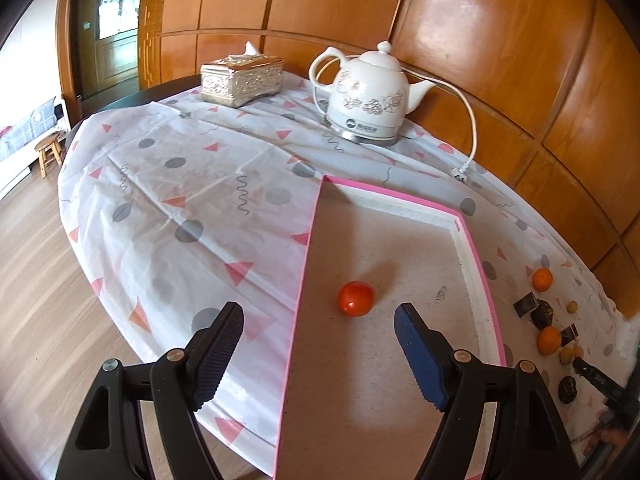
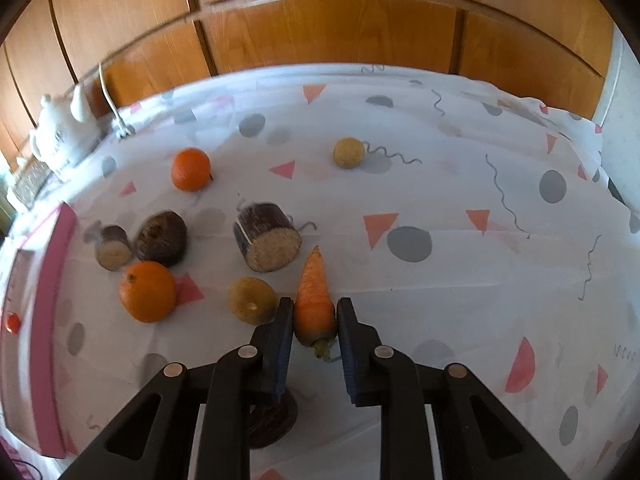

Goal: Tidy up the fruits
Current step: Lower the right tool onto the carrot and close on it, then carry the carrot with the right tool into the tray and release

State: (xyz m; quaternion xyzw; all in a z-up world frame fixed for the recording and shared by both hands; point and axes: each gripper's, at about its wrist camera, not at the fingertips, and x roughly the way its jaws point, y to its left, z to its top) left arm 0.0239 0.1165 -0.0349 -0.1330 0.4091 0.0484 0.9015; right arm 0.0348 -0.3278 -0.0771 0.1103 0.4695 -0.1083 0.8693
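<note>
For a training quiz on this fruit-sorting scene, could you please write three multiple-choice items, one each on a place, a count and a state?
1. Where does the small red fruit lie?
A. inside the pink-edged tray
B. beside the teapot
C. on the tissue box

2. How many oranges lie on the tablecloth in the right wrist view?
A. one
B. two
C. four

3. What is the right gripper doing?
A. standing open over bare cloth
B. closed on an orange
C. closed on the carrot

Answers:
1. A, since it rests on the tray's floor.
2. B, one orange farther back and one orange nearer.
3. C, both pads press the carrot's thick end.
</note>
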